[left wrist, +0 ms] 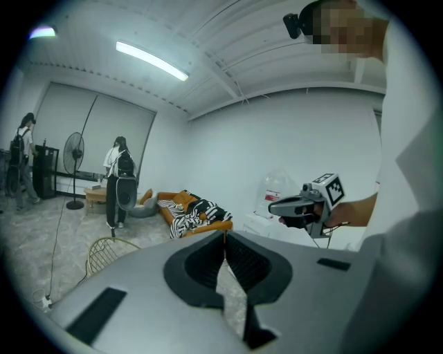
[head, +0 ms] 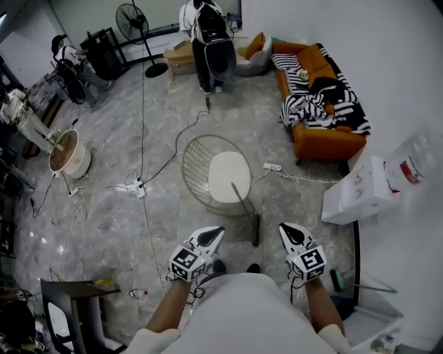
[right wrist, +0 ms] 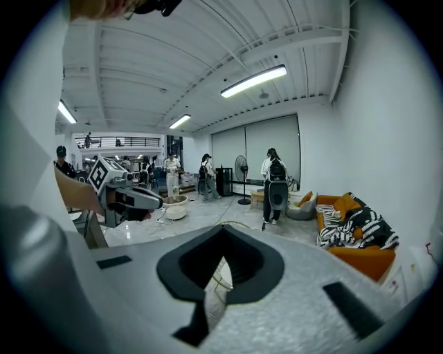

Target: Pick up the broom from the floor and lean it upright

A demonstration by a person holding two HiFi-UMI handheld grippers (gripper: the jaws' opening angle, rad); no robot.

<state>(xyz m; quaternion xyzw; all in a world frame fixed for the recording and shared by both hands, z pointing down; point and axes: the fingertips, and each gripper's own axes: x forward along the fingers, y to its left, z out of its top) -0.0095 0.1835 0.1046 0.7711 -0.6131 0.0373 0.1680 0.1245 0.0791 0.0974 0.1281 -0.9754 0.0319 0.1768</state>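
Down at your feet, the broom (head: pixel 243 200) sits on the grey marble floor (head: pixel 111 214), between your two grippers and a little beyond them. Its dark head is nearest you and its thin handle runs away toward the wire chair (head: pixel 190 155), ending at the edge of the chair's white cushion (head: pixel 228 174). From the head view you cannot tell whether the handle lies flat or rests against the chair's rim.

Your left gripper (head: pixel 214 234) has its jaws together with nothing between them; its own view shows the dark pads meeting at the tips. Your right gripper (head: pixel 287 230) is the same, jaws closed and empty. Both are held in the air on either side of the broom's head, apart from it, each pointing away from you and slightly downward.

Just right of the chair, a white power strip (head: pixel 272 166) lies on the floor with its cable trailing off. Farther right, an orange sofa (head: pixel 318 135) stands against the wall with a black-and-white striped blanket (head: pixel 311 104) heaped on it. Nearer you on that side sits a white box (head: pixel 360 190). At the far end of the room a pedestal fan (head: pixel 133 21) stands, and a person (head: pixel 211 41) is on their feet to its right.
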